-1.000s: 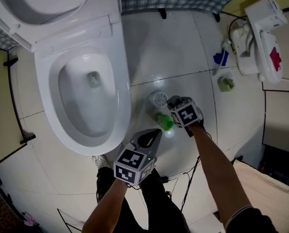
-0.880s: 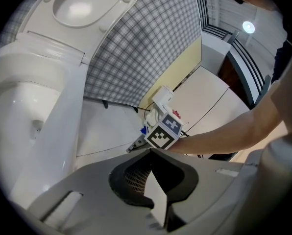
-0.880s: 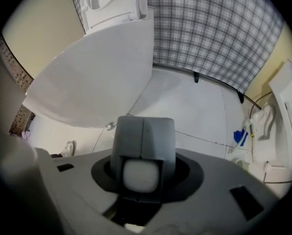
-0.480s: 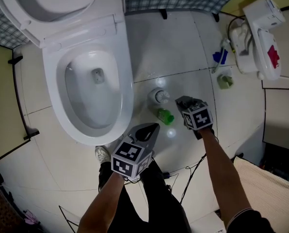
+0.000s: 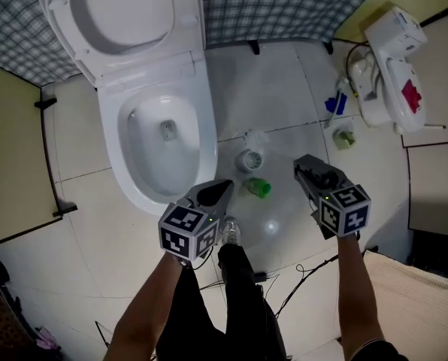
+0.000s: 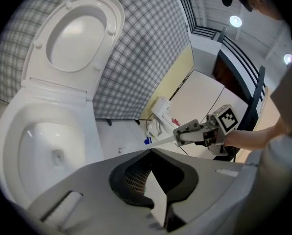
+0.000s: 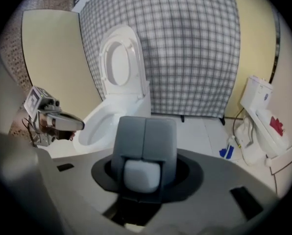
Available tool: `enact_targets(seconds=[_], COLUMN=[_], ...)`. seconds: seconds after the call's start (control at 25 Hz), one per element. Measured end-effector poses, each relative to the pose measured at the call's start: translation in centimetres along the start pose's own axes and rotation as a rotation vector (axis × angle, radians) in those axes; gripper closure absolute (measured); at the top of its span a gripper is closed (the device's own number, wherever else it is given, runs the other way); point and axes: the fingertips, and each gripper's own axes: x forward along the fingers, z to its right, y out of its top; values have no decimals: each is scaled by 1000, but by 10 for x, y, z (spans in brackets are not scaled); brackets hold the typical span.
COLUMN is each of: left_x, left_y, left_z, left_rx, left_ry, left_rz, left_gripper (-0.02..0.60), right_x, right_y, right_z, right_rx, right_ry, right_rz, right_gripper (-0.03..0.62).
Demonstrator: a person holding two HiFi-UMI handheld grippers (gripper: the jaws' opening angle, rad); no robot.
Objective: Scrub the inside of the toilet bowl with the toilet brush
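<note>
The white toilet [image 5: 145,160] stands at the upper left with its lid raised, and the bowl is bare inside. My right gripper [image 5: 305,164] hangs above the floor, right of the round brush holder [image 5: 248,159]. Its jaws have just been closing and are shut on the toilet brush. The thin white handle [image 6: 160,140] runs out from the right gripper [image 6: 182,135], and its rounded end [image 7: 136,175] sits between the fingers. My left gripper [image 5: 215,192] is shut on nothing, beside the bowl's front rim. The brush head is not clearly visible.
A green bottle [image 5: 258,187] lies on the tiles by the holder. At the right wall are a white fixture with a red mark [image 5: 393,66], a blue object [image 5: 335,104] and a small green cup [image 5: 344,136]. Cables and the person's shoe [image 5: 230,232] lie below the grippers.
Both grippers have risen toward the camera. The right one has left the brush holder and moved right. The head view has shifted, showing more of the raised lid.
</note>
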Motion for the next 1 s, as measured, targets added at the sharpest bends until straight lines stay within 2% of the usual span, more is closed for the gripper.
enact_targets(seconds=[0.2, 0.4, 0.68, 1.0], left_x=[-54, -102, -141, -166], left_y=[30, 47, 48, 50], left_z=[-37, -65, -95, -127], left_rx=[-23, -39, -50, -72], left_ry=[89, 189, 255, 302], left_rz=[82, 129, 168, 196], left_gripper=[574, 574, 574, 574], right_x=[-27, -20, 40, 101], right_y=[72, 115, 134, 139], right_z=[-46, -102, -185, -227], right_rx=[18, 10, -33, -88], right_ry=[45, 132, 248, 253], right_rz=[181, 273, 259, 216], right_gripper=[421, 421, 421, 421])
